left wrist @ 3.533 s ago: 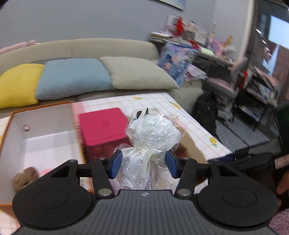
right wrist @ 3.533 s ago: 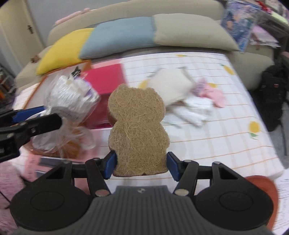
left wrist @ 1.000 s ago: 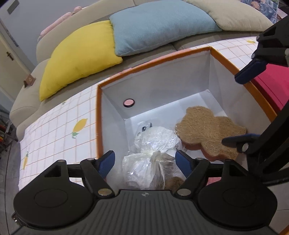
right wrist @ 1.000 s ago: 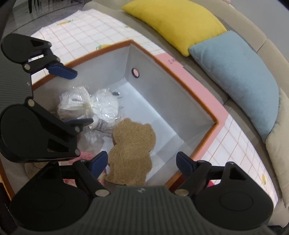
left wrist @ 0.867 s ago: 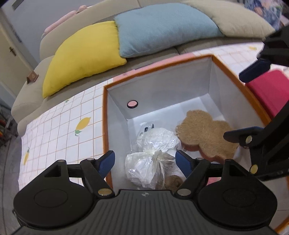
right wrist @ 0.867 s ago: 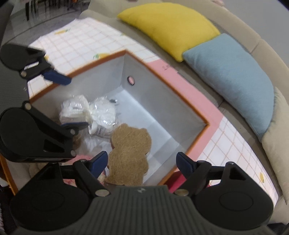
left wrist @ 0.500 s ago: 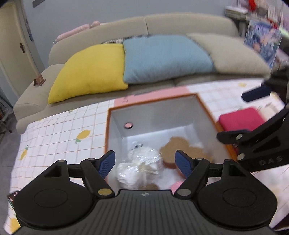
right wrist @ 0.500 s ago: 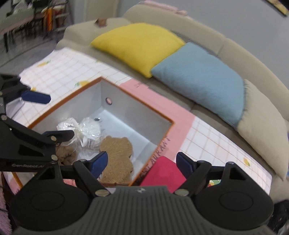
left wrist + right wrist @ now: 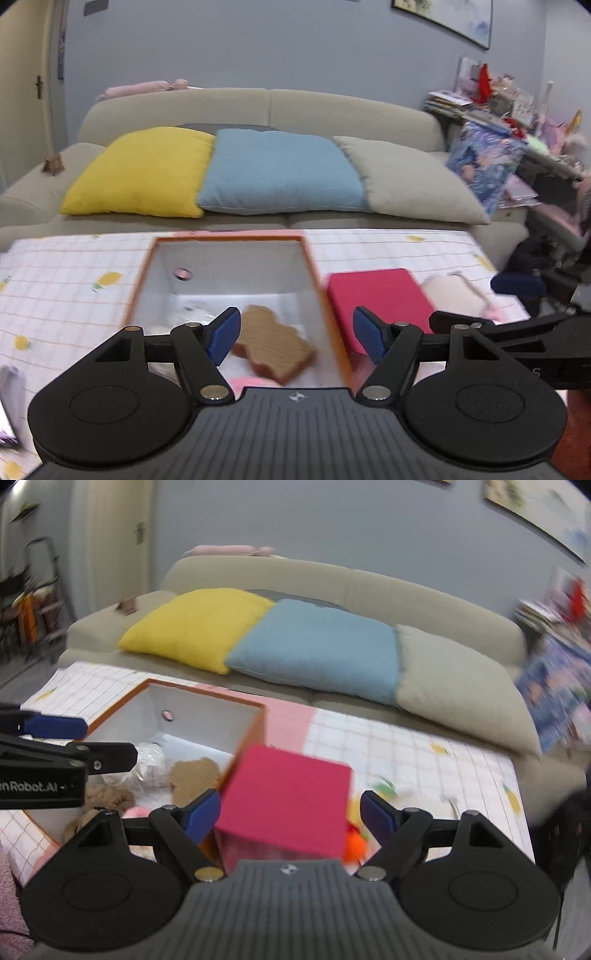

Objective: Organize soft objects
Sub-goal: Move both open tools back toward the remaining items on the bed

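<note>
An orange-rimmed white box (image 9: 229, 238) stands on the checked tablecloth. A brown bear-shaped fibre pad (image 9: 273, 345) lies inside it next to a clear plastic-wrapped bundle (image 9: 149, 764). A brown plush (image 9: 107, 797) and something pink (image 9: 136, 812) lie there too. My left gripper (image 9: 295, 334) hovers over the box's near end, its jaws closing with nothing between them. My right gripper (image 9: 290, 810) is open and empty above a magenta lidded box (image 9: 288, 794) just right of the white box. One of its blue fingertips (image 9: 517, 286) shows at the right of the left wrist view.
A beige soft item (image 9: 450, 295) lies on the cloth right of the magenta box, and an orange toy (image 9: 354, 843) peeks out beside it. Behind the table a sofa carries yellow (image 9: 140, 173), blue (image 9: 280, 173) and beige (image 9: 410, 181) cushions. Cluttered shelves stand at the right.
Both grippers let go of the bundle and the bear pad into the box, then rose and drew back. The views tilted up towards the sofa, and the right gripper swung right over the magenta box.
</note>
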A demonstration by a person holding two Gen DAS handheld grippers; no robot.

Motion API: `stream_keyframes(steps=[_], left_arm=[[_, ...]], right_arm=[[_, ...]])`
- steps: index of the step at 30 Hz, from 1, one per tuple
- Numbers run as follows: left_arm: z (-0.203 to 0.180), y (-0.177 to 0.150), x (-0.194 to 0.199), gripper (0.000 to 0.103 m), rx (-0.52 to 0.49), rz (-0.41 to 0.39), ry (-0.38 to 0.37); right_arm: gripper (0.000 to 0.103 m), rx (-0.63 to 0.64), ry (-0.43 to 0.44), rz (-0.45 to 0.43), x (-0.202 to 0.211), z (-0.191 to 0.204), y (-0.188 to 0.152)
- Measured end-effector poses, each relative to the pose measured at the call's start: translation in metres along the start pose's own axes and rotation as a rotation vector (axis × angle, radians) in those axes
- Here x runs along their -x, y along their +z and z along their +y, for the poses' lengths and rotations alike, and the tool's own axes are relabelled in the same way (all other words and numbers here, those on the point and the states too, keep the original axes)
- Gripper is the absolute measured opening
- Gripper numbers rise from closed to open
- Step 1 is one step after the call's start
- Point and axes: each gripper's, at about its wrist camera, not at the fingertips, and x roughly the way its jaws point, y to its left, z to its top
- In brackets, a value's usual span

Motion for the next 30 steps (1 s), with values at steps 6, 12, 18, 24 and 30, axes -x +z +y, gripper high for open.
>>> stream_keyframes(steps=[6, 12, 18, 24, 30], left_arm=[[-0.037, -0.010, -0.006, 0.082, -0.010, 0.038, -0.114], [-0.080, -0.015, -0.020, 0.082, -0.073, 0.093, -0.208], [-0.119, -0.016, -0.035, 0.082, -0.143, 0.122, -0.268], [-0.147, -0.008, -0.056, 0.082, -0.187, 0.147, -0.310], [-0.176, -0.003, -0.077, 0.081, -0.262, 0.166, -0.333]], right_arm=[[0.081, -0.115, -0.083, 0.010, 0.022, -0.030, -0.040], [0.081, -0.096, -0.175, 0.055, 0.030, -0.051, -0.069], [0.080, -0.142, -0.253, 0.083, 0.030, -0.091, -0.083], [0.074, -0.202, -0.330, 0.088, 0.014, -0.127, -0.096], [0.074, -0.320, -0.320, 0.105, -0.007, -0.153, -0.112]])
